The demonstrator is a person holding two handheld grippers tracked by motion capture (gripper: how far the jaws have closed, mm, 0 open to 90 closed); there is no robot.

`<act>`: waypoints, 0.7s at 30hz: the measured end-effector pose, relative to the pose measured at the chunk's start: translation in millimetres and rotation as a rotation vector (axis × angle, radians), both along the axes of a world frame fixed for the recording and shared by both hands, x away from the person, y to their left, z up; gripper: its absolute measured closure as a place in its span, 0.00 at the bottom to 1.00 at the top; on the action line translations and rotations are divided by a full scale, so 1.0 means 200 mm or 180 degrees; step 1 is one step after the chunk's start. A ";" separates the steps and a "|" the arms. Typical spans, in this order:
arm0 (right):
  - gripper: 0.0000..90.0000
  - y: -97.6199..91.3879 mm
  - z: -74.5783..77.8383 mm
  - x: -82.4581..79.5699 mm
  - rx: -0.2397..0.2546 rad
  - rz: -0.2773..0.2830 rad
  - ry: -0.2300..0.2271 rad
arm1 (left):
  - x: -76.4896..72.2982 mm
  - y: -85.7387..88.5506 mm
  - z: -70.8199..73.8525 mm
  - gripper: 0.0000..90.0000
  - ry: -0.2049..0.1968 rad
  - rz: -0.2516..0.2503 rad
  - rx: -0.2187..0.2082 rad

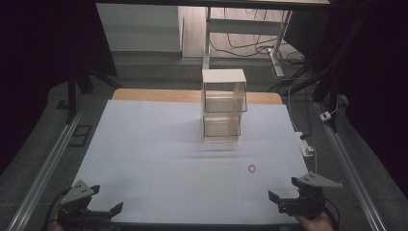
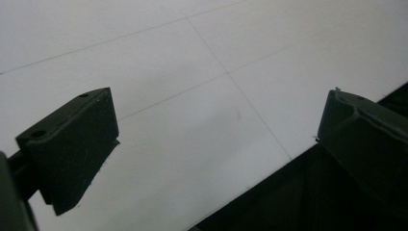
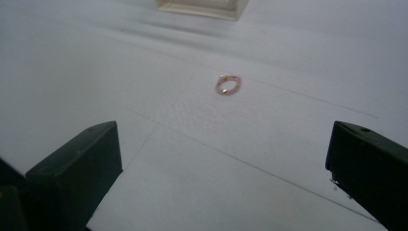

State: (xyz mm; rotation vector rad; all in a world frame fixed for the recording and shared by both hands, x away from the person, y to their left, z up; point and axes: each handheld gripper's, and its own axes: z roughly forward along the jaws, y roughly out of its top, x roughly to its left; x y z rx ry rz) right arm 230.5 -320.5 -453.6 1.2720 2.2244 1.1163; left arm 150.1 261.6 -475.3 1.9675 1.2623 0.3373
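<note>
A small pinkish ring (image 1: 251,168) lies flat on the white table sheet (image 1: 168,159), right of centre; the right gripper view shows the ring (image 3: 228,84) ahead of the jaws. My right gripper (image 1: 284,197) rests at the front right edge, open, nothing between its jaws, short of the ring. In its own view the right gripper (image 3: 226,159) stands wide apart. My left gripper (image 1: 107,199) sits at the front left corner, open and empty; its own view shows the left gripper (image 2: 216,130) over bare sheet at the table's edge.
A clear two-tier box with a white top (image 1: 223,106) stands at the back centre of the sheet; its base (image 3: 202,7) shows far off. A white power strip (image 1: 306,144) and cables lie off the right edge. Metal rails (image 1: 45,163) flank the table.
</note>
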 end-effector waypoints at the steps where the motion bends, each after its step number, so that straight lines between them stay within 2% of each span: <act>1: 0.00 0.01 0.00 0.00 -0.0024 0.0018 0.0019 | 0.00 0.00 0.00 0.01 0.0000 0.0000 0.0000; 5: 0.00 0.01 0.00 0.01 -0.0027 0.0075 0.0048 | 0.00 0.01 0.00 0.03 -0.0001 -0.0046 -0.0057; 13: 0.00 0.01 0.00 0.01 -0.0039 0.0137 0.0092 | 0.00 0.00 0.00 0.03 0.0007 -0.0077 -0.0028; 21: 0.00 0.02 -0.01 0.02 -0.0067 0.0134 0.0125 | 0.01 0.02 -0.01 0.04 0.0038 -0.0093 -0.0123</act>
